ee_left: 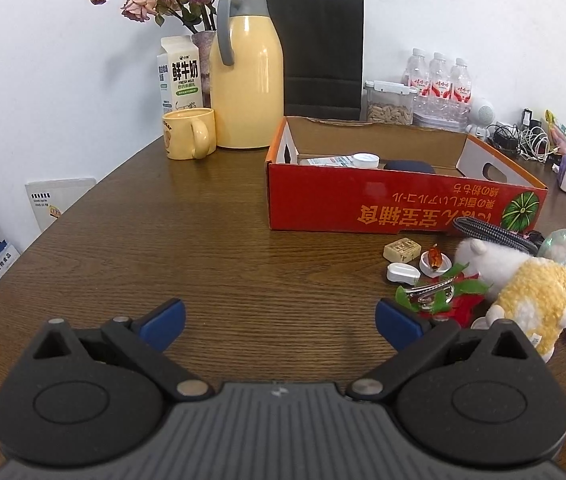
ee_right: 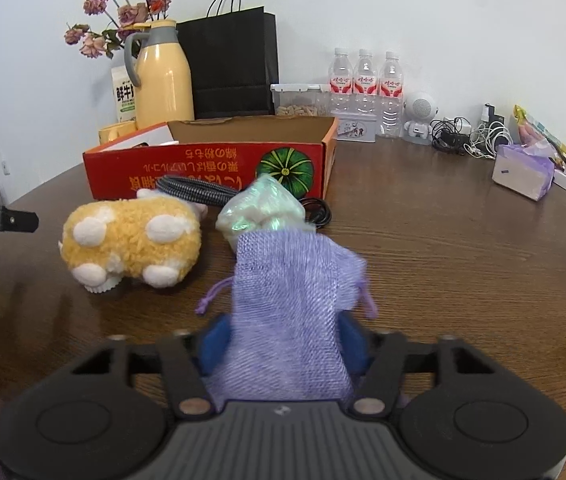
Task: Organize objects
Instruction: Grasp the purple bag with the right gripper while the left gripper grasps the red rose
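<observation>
Pouch: lilac mesh pouch lay between the right gripper pads — clamped, its lower end hidden
Left gripper: wide, empty
Box: red box contents mostly hidden
Plush toy: face hidden

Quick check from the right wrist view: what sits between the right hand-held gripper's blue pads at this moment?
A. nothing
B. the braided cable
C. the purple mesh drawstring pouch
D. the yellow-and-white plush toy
C: the purple mesh drawstring pouch fills the gap of the right hand-held gripper, with a blue pad against each of its sides, while the plush toy lies apart on the table.
</observation>
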`<state>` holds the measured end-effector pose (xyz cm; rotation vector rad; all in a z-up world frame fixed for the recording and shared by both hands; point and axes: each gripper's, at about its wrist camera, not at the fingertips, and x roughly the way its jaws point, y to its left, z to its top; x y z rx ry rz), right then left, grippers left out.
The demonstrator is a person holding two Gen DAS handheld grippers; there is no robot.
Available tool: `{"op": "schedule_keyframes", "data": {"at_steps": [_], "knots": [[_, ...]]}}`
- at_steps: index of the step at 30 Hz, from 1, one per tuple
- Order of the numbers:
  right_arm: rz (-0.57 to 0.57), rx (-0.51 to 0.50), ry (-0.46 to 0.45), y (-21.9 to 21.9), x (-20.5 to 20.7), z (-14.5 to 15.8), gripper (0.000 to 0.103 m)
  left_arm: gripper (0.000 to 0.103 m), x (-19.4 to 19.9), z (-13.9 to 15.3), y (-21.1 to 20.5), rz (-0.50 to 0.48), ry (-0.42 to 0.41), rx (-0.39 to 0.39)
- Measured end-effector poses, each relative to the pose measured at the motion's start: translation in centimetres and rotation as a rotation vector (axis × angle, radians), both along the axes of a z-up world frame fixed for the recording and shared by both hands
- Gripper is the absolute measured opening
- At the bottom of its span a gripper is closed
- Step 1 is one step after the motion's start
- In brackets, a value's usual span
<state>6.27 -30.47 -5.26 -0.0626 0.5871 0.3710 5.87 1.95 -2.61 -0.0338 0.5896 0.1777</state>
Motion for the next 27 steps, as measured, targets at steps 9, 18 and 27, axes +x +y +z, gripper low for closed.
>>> {"op": "schedule_keyframes", "data": {"at_steps": [9,18,27], "knots": [[-0.004,0.034,0.005,-0.7,-0.4,0.2,0.012,0.103,-0.1,-0.1,0.0,0.002,0.002,0.001],[0.01,0.038,-0.077,-1.0,-1.0,2.5,0.011,0.103,1.0,-0.2,-0.9,-0.036,0.009,-0.005],[0.058,0.042,-0.131,0.4,-0.3,4.3,0.011,0.103,3.8,0.6,-3.0,-0.13,-0.014,-0.125]]}}
